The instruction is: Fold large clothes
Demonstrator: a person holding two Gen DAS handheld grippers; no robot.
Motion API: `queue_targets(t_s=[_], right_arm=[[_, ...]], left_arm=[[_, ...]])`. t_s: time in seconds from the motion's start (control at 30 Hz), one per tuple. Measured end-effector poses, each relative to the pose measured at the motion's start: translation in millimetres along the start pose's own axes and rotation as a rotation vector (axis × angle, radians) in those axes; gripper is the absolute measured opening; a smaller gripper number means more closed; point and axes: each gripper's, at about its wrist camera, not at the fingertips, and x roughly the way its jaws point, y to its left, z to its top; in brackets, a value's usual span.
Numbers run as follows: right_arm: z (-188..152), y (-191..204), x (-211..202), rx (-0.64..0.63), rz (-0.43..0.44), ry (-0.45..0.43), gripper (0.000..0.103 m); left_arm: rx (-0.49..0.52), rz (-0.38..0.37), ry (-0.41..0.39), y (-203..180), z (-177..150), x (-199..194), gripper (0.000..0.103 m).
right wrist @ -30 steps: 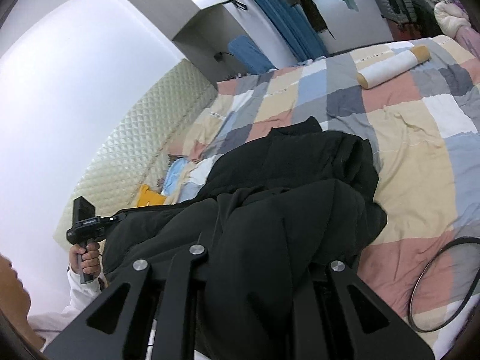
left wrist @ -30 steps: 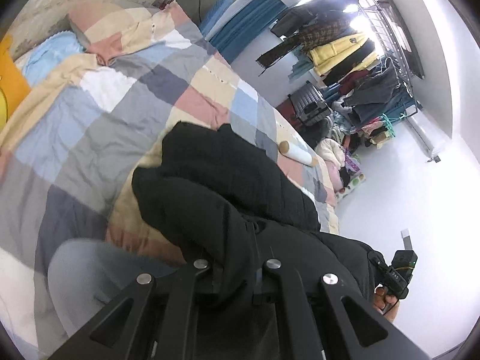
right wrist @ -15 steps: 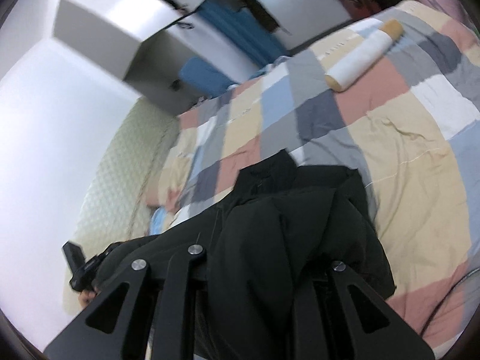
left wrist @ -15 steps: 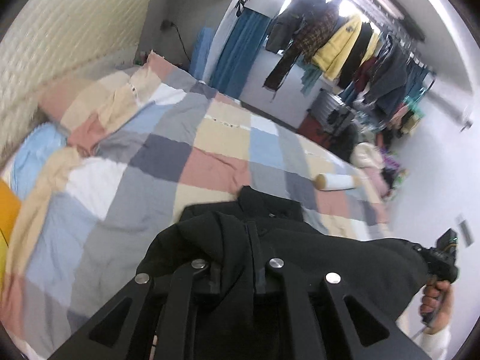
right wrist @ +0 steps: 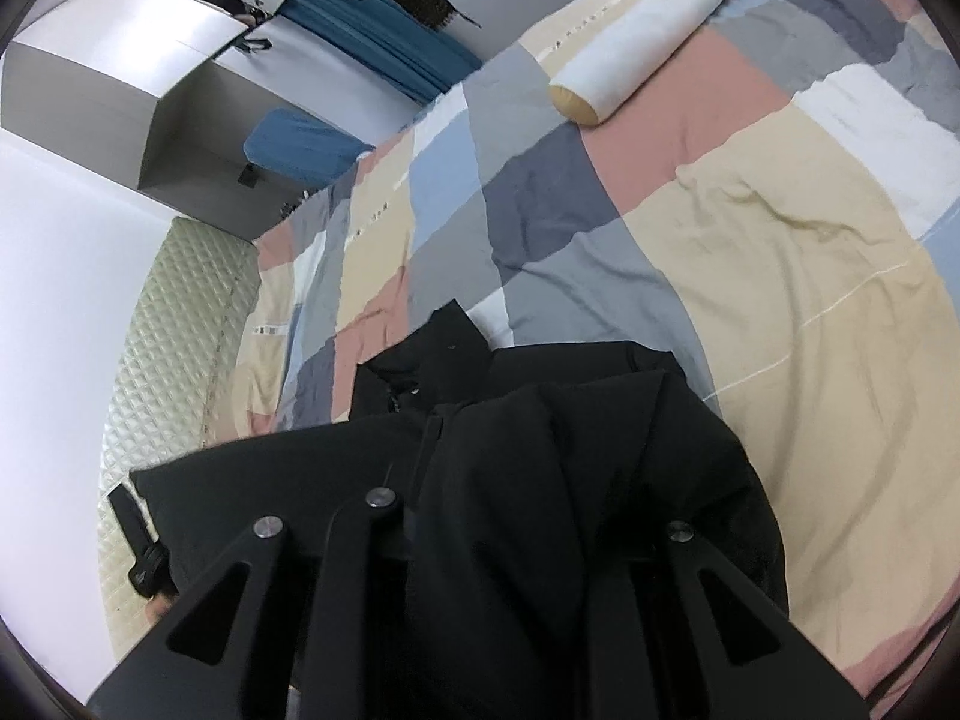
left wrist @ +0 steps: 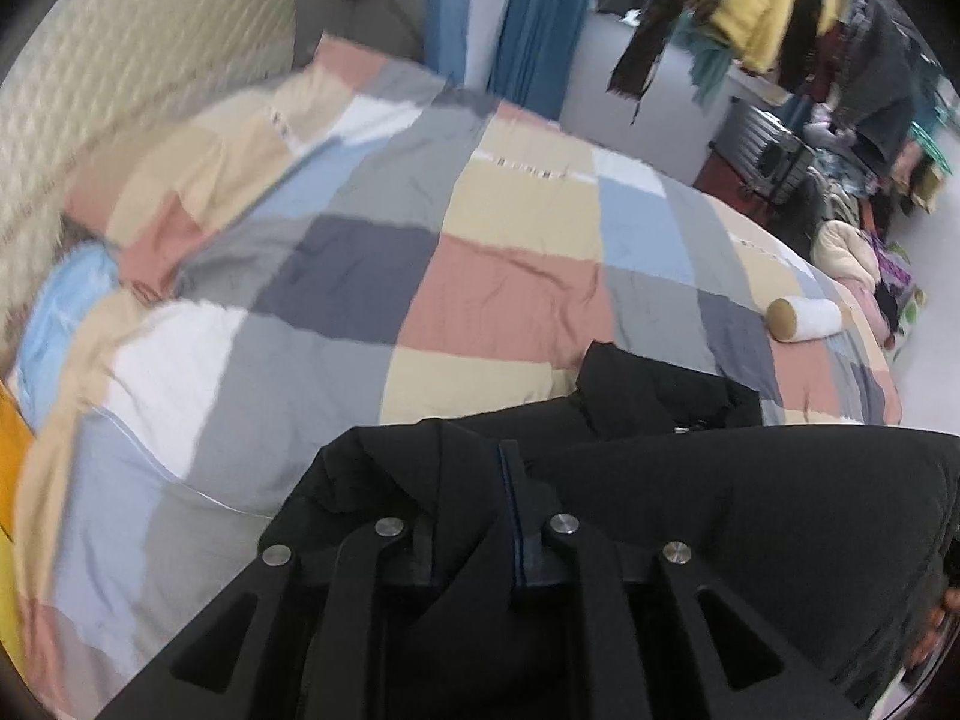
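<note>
Black jacket hangs stretched between both grippers, above the near edge of the bed. Left gripper is clamped on a bunch of jacket fabric, cloth pinched between its fingers. Right gripper is buried in jacket folds; fabric drapes over the fingers and it looks closed on it too. Jacket collar points away toward the middle of the bed, lower part lying on the checked quilt.

Open room: wide bare quilt beyond the collar, in both views. White roll with tan ends lies well apart, near the far side edge of the bed. Padded headboard bounds one end, pillows beside it. Past the bed's other end a clothes rack and suitcase crowd the floor. Left view is motion-blurred.

No readable writing or brand marks anywhere.
</note>
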Motion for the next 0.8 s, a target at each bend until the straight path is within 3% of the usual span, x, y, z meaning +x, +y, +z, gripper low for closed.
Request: queue_targets(t_s=[0.13,0.27,0.33,0.37,0.43,0.5,0.57,0.67,0.73,0.8], right_arm=[[2,-13,16,0.022,0.018,0.024,0.017],[2,-24,16,0.086,0.069,0.026,0.021],[0,-27,11,0.114,0.102,0.034,0.025],[-1,-29,6,0.137,0.138,0.038,0.028],[-2,-36,-6,0.19,0.216,0.039,0.038],[-4,-37,-20,0.201,0.251,0.035,0.039],[-6,-33,-34,0.182,0.26,0.029,0.04],[-10,-30,-60,0.171,0.253,0.015,0.045],[-9,-30,-83,0.17,0.223,-0.043,0.068],[-9,-33,-111,0.178,0.207,-0.136,0.079]], left_arm=[[-0.07,-0.02,0.016,1,-2,18,0.017],[-0.059,-0.047,0.061,2,1,14,0.018],[-0.095,-0.132,0.098,11,2,7,0.032],[-0.147,-0.22,0.118,23,2,2,0.038],[-0.223,-0.347,0.132,41,0,-10,0.061],[-0.26,-0.445,0.122,56,-1,-27,0.069],[-0.276,-0.509,0.088,71,-3,-52,0.071],[-0.273,-0.538,0.032,89,-5,-87,0.074],[-0.252,-0.524,-0.014,99,-10,-110,0.074],[-0.224,-0.456,-0.049,100,-18,-128,0.074]])
